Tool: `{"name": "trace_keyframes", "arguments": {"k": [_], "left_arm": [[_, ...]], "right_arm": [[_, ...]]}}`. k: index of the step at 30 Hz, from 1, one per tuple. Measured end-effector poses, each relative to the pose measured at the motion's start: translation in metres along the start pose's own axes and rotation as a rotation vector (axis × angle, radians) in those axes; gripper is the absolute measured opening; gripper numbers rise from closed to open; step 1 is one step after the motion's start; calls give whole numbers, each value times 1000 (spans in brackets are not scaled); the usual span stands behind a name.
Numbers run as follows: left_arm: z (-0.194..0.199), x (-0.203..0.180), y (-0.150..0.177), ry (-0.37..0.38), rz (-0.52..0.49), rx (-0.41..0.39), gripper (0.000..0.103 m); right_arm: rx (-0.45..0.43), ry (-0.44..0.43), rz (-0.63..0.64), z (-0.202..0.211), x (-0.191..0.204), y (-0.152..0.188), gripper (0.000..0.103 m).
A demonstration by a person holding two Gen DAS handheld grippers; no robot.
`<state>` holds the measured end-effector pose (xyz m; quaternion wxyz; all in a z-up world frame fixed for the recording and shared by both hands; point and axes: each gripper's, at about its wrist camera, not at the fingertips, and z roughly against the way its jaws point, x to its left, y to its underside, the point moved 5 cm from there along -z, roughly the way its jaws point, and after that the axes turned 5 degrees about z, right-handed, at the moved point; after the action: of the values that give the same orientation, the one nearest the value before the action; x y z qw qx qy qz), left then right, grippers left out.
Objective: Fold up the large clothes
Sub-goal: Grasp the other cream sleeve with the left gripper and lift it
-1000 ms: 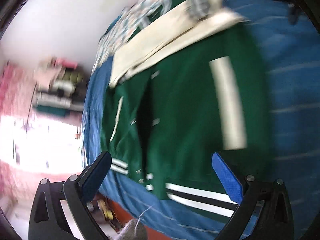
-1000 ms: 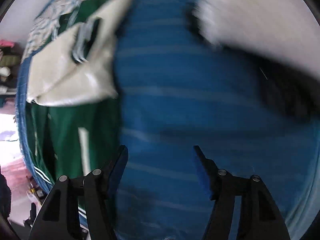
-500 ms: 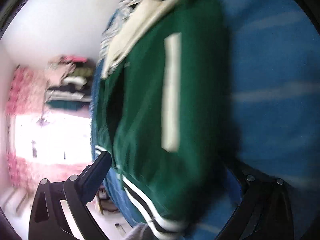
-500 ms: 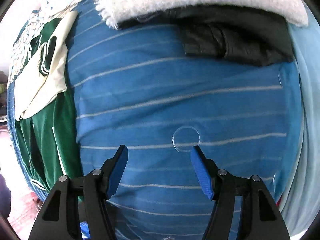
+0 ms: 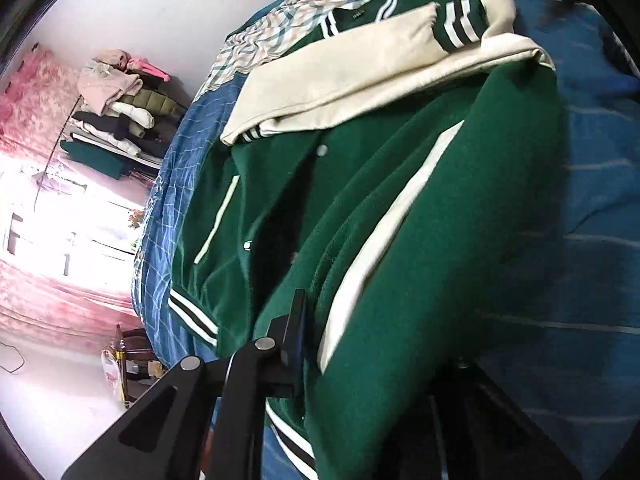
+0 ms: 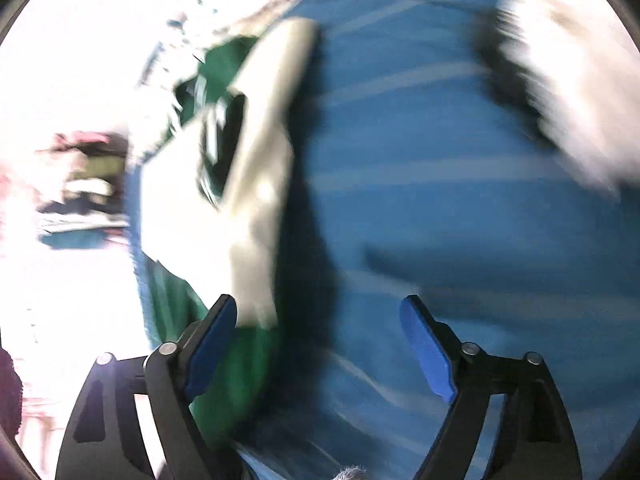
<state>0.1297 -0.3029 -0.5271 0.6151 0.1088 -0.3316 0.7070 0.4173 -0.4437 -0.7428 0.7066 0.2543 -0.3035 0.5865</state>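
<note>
A green varsity jacket (image 5: 400, 208) with cream sleeves (image 5: 360, 68) and striped cuffs lies on a blue striped bed cover (image 5: 592, 240). My left gripper (image 5: 360, 364) is shut on the jacket's lower hem, and the green cloth drapes over and hides its right finger. The left finger (image 5: 296, 332) shows against the cloth. In the blurred right wrist view the jacket (image 6: 240, 352) lies at the left, its cream sleeve (image 6: 260, 184) above. My right gripper (image 6: 320, 344) is open and empty over the jacket's right edge and the blue cover (image 6: 460, 200).
A checked blanket (image 5: 280, 20) lies at the head of the bed. A rack with stacked clothes (image 5: 120, 104) stands by the pink-curtained window at the left. A white fluffy item (image 6: 568, 80) and dark cloth lie at the far right of the bed.
My left gripper has closed on the jacket's hem, which now covers its right finger. My right gripper has swung left from the bare blue cover toward the jacket's edge, still open.
</note>
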Motion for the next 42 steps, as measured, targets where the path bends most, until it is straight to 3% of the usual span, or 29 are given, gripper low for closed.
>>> {"name": "trace_keyframes", "arguments": {"k": [4,6,7,8,9,10,13,17,21,27,31,33,36,38,40,41,42], "left_arm": [[3,5,-4,36,11,18,14],[4,6,-4,68,27,30,14],[3,10,-5,86,35,34,14],[1,13,-7,116,47,42,14],[1,16,-9,140,61,51,14],[-1,19,-9,173,78,60,14],[-8,38,-9,286,117,91,13],[-14,81,-17,441,163,110,13],[-33,151,-33,580,240,146,14],[-117,248,-39,626,435,240,19],[-192,284,-24,666,547,326,21],[-228,294,-9,723,612,394,28],[-262,318,13,755,711,455,38],[-267,335,23,729,740,461,39],[-267,355,34,686,764,456,40],[-265,365,40,665,777,449,45],[-264,371,42,653,783,443,62]], "right_arm": [[43,-165,-82,-47,15,-48,87],[116,-179,-118,-77,20,-63,87],[143,-159,-130,-90,24,-66,80],[159,-133,-131,-99,31,-70,66],[171,-93,-131,-104,38,-72,43],[160,-64,-121,-103,47,-74,33],[112,7,-89,-86,89,-80,22],[77,86,-44,-63,169,-84,20],[85,190,19,-84,267,-88,20],[175,371,158,-210,390,-91,20],[276,497,217,-322,416,-74,24],[297,565,209,-362,415,-67,35],[282,642,220,-383,412,-57,48],[263,562,214,-380,420,-52,61],[282,344,190,-375,433,-48,66],[308,224,177,-370,440,-44,66],[331,110,163,-361,446,-41,66]]}}
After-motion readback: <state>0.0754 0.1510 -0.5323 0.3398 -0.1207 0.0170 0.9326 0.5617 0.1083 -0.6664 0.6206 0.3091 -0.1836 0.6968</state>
